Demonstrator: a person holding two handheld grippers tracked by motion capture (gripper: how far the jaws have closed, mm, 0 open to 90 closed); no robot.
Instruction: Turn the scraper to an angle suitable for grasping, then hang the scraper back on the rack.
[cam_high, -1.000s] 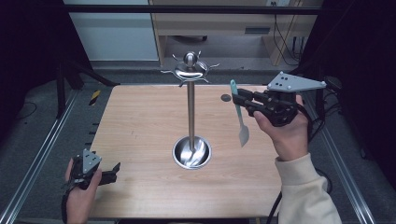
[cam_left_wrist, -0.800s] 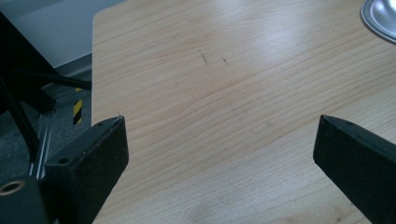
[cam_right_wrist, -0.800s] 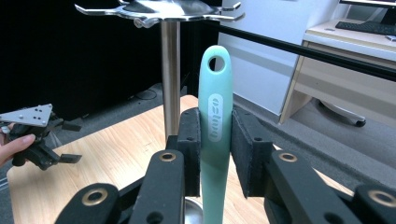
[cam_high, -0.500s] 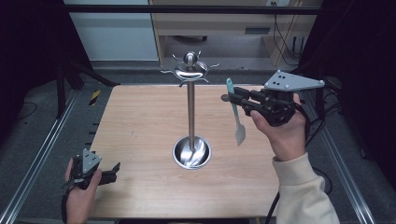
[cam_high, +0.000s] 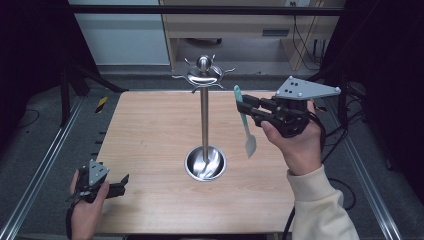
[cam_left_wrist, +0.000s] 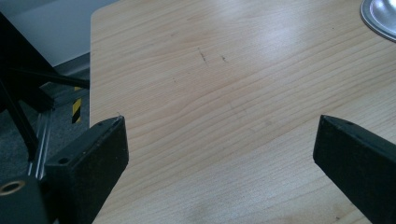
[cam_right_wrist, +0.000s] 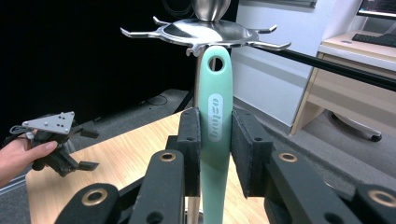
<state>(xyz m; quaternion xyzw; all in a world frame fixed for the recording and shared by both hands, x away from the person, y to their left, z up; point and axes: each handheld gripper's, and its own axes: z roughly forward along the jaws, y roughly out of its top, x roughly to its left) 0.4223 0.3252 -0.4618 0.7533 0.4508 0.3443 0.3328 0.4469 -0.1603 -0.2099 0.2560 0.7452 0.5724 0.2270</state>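
Observation:
My right gripper (cam_high: 243, 107) is shut on the handle of a mint-green spatula (cam_high: 246, 123), which hangs upright with its pale blade (cam_high: 250, 145) down. In the right gripper view the spatula's handle (cam_right_wrist: 215, 116) rises between the jaws, its hanging hole (cam_right_wrist: 215, 63) just below the steel rack's hooked top (cam_right_wrist: 205, 32). The steel utensil rack (cam_high: 204, 120) stands mid-table on a round dish base (cam_high: 205, 164), a little left of the spatula. My left gripper (cam_high: 122, 184) rests low at the table's front left corner, open, with bare wood between its jaws (cam_left_wrist: 219, 126).
The wooden table (cam_high: 145, 130) has a metal rail (cam_high: 45, 165) along its left side. A desk (cam_high: 235, 30) and cables stand behind the table. The rack's base edge (cam_left_wrist: 380, 16) shows at the top right of the left gripper view.
My right gripper has carried the spatula leftward and a little higher, closer to the rack's top. The left gripper has not moved.

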